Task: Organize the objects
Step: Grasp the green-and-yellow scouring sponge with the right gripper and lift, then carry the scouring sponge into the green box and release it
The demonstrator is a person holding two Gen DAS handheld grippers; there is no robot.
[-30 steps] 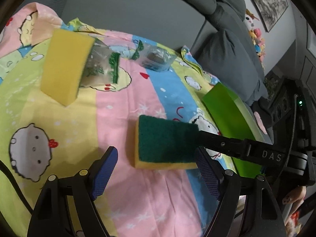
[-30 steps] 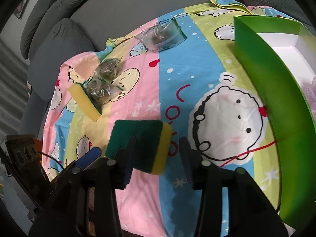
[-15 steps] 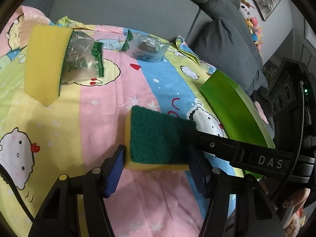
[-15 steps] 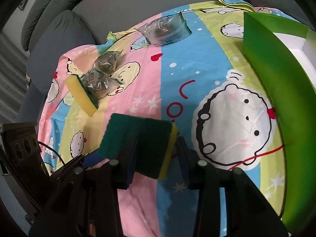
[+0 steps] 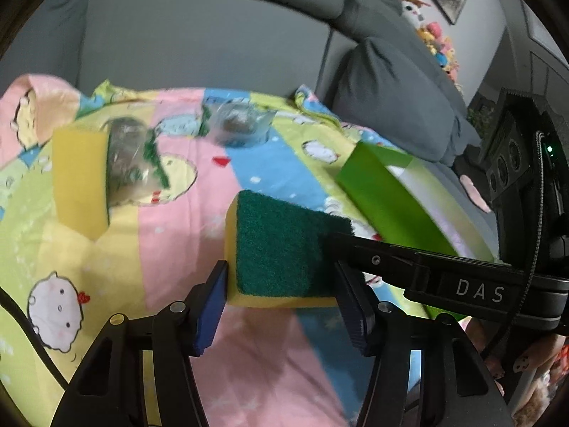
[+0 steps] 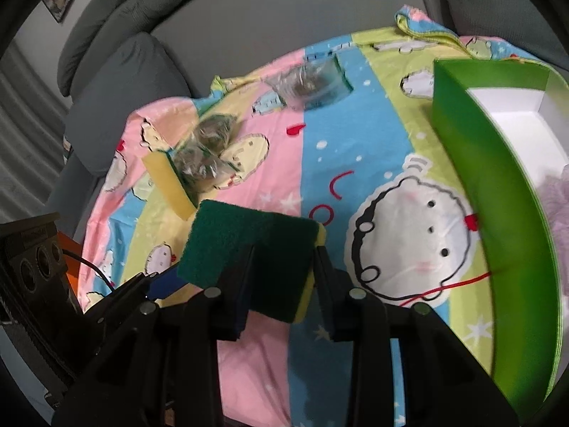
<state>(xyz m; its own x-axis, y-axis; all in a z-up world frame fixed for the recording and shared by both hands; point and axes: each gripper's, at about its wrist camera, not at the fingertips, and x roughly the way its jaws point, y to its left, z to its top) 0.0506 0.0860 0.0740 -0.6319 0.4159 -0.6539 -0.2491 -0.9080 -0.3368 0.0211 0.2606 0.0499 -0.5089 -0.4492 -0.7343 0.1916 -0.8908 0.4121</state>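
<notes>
Right claw is clamped on the sponge, green scrub side up w/ yellow foam showing at the right edge; one finger presses the left part of the sponge, the other sits tight vs the yellow side. Left claw has its blue-padded fingers either side of the same sponge; left pad is touching or just beside the yellow edge, right pad close to the other end, so can't tell if it's actually gripping or only bracketing it. In the left view the right claw's black arm comes in from the right, over the sponge's green face. Sponge is above the cartoon-print bedsheet, pink/blue/yellow stripes, near its middle; can't tell if it's lifted or resting. To the right, a green box w/ white inside, open top, some pale purple stuff in it, too blurred to ID. Farther back-left, a second sponge lies w/ yellow side up, a clear bag w/ green strip leaning on it. Another clear bag w/ dark contents sits further back, well apart from the box. Grey sofa behind the sheet.
</notes>
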